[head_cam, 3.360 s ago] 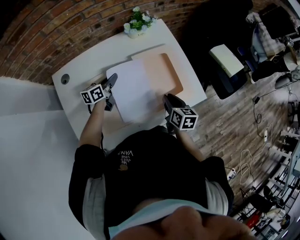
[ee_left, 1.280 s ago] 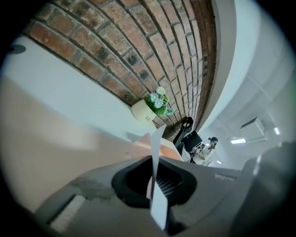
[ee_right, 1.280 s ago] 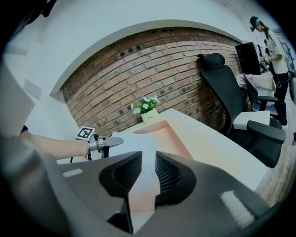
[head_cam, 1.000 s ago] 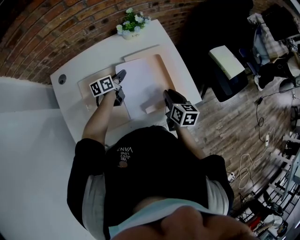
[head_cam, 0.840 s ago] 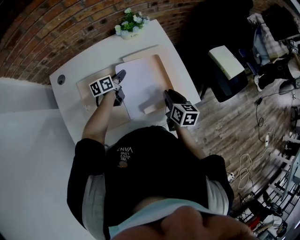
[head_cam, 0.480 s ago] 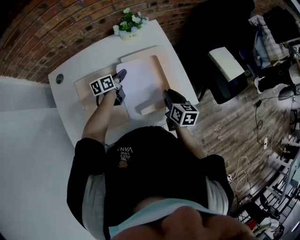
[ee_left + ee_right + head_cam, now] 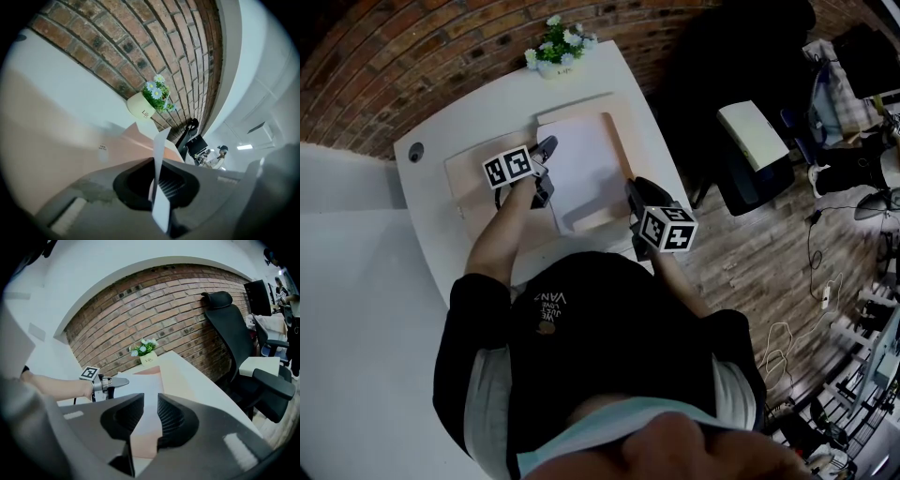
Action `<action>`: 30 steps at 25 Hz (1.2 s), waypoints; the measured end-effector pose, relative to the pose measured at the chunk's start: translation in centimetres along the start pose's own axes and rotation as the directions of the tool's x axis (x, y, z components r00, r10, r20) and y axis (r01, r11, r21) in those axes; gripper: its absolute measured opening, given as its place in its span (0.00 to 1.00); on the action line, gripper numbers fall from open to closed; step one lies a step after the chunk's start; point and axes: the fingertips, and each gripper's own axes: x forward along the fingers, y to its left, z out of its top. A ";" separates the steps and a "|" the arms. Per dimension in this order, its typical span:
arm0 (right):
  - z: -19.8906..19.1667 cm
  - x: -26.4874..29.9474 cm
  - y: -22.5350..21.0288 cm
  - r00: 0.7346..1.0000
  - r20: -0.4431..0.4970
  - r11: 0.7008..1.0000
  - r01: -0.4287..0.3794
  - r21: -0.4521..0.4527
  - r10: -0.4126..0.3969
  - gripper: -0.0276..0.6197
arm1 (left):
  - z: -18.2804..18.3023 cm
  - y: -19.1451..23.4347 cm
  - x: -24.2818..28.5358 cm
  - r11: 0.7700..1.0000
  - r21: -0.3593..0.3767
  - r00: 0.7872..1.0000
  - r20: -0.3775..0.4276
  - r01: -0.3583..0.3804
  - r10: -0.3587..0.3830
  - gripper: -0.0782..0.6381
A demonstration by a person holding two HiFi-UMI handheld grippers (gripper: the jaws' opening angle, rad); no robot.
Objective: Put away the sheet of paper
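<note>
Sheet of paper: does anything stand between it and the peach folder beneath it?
Nothing visible does. The sheet of paper, clamped at its edge by the left gripper, lies directly over the peach folder; the flower pot stands beyond both, at the far edge of the table.

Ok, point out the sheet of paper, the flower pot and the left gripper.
sheet of paper (image 7: 586, 167): head view, middle of the white sheet.
flower pot (image 7: 139, 108): left gripper view, its cream side wall.
left gripper (image 7: 547, 146): head view, its closed tips on the sheet's edge.
</note>
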 end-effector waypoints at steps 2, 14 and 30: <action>0.0 0.0 -0.1 1.000 -0.003 1.000 -0.009 -0.004 0.009 0.18 | -0.1 -0.2 0.3 1.000 -0.001 1.000 0.003 0.002 -0.002 0.11; 1.1 -0.6 -0.7 0.999 0.008 0.999 -0.041 -0.012 0.041 0.18 | -1.2 -1.7 2.2 1.000 0.001 1.000 -0.004 0.002 -0.002 0.11; 1.6 -0.7 -1.7 0.999 0.015 0.999 -0.035 -0.007 0.035 0.18 | -1.5 -2.2 4.0 0.999 -0.035 1.000 0.007 0.007 -0.006 0.11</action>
